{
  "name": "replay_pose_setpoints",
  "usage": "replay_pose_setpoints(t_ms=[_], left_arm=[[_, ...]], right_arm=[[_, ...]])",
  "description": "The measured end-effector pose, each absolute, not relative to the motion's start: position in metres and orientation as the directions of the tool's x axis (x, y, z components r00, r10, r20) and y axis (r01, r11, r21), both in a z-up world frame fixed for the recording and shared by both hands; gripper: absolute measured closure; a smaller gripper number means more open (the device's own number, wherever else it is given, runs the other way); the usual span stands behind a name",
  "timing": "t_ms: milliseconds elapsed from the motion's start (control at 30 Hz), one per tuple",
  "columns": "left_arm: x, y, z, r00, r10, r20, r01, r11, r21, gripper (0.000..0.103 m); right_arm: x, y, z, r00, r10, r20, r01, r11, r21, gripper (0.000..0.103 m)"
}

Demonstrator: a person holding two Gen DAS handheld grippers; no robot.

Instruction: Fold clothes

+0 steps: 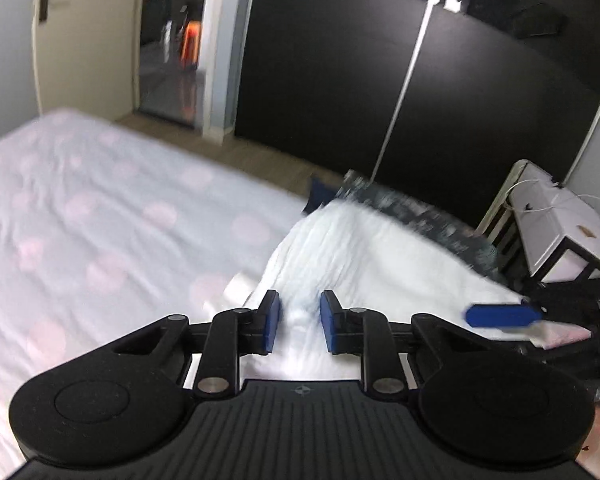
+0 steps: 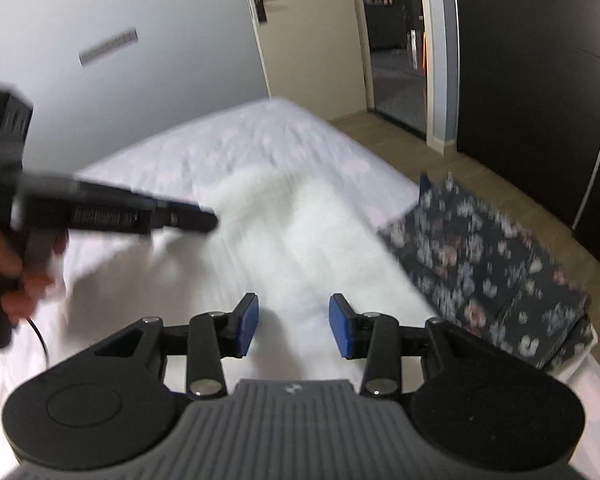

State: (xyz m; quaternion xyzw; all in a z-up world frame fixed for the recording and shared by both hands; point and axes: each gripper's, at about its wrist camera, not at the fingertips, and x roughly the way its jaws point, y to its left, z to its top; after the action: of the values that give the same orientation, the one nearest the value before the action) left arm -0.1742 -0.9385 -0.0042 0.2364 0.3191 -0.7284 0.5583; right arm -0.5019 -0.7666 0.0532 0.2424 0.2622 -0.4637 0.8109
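A white ribbed garment [image 1: 348, 256] lies spread on the bed, also in the right wrist view [image 2: 300, 240]. My left gripper [image 1: 299, 312] is open just above its near part, with white cloth showing between the blue pads, not pinched. It also shows in the right wrist view [image 2: 196, 216], hovering over the garment's left side. My right gripper [image 2: 293, 322] is open and empty above the garment's near end. One of its blue fingers [image 1: 500, 315] shows at the right in the left wrist view.
A dark floral cloth [image 2: 484, 264] lies at the bed's right edge, beside the garment [image 1: 412, 212]. The bed sheet [image 1: 100, 220] is pale with pink dots. A white stand [image 1: 556, 228] is at the right. Dark wardrobe doors [image 1: 420, 80] and an open doorway [image 1: 172, 40] are beyond.
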Motion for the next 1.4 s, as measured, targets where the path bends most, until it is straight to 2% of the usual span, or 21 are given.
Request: replay_pose_setpoints(t_ms=[133, 367, 567, 733, 1000, 1200, 1267, 1333, 1400], left_arm=[[-0.159, -0.943, -0.027, -0.304, -0.612, -0.730, 0.951, -0.142, -0.276, 0.083], [-0.153, -0.926, -0.016, -0.282, -0.635, -0.719, 0.957, -0.140, -0.252, 0.081], [-0.147, -0.883, 0.026, -0.271, -0.713, -0.647, 0.962, -0.169, -0.216, 0.081], [-0.152, -0.860, 0.027, -0.237, -0.715, -0.658, 0.971, -0.163, -0.173, 0.081], [-0.150, -0.845, -0.005, -0.215, -0.664, -0.716, 0.975, -0.108, -0.193, 0.081], [-0.152, -0.828, 0.001, -0.183, -0.693, -0.697, 0.981, -0.086, -0.172, 0.081], [-0.153, -0.817, 0.011, -0.176, -0.714, -0.678, 0.983, -0.085, -0.165, 0.080], [-0.155, -0.804, 0.022, -0.156, -0.741, -0.653, 0.986, -0.076, -0.149, 0.078], [-0.159, -0.789, 0.033, -0.124, -0.769, -0.627, 0.991, -0.064, -0.118, 0.077]], right_arm=[[-0.512, -0.762, 0.032, 0.435, -0.632, -0.641, 0.879, 0.452, 0.151, 0.060], [-0.520, -0.755, 0.040, 0.411, -0.639, -0.650, 0.890, 0.437, 0.133, 0.061], [-0.521, -0.719, 0.067, 0.495, -0.668, -0.556, 0.859, 0.475, 0.194, 0.061], [-0.489, -0.692, 0.068, 0.548, -0.655, -0.520, 0.820, 0.543, 0.181, 0.061], [-0.482, -0.668, 0.028, 0.496, -0.664, -0.560, 0.850, 0.504, 0.155, 0.060], [-0.493, -0.669, 0.026, 0.482, -0.679, -0.554, 0.862, 0.480, 0.162, 0.060], [-0.500, -0.666, 0.036, 0.477, -0.696, -0.536, 0.868, 0.470, 0.162, 0.056], [-0.507, -0.654, 0.043, 0.460, -0.721, -0.518, 0.880, 0.449, 0.157, 0.045], [-0.514, -0.642, 0.051, 0.440, -0.745, -0.501, 0.892, 0.424, 0.153, 0.043]])
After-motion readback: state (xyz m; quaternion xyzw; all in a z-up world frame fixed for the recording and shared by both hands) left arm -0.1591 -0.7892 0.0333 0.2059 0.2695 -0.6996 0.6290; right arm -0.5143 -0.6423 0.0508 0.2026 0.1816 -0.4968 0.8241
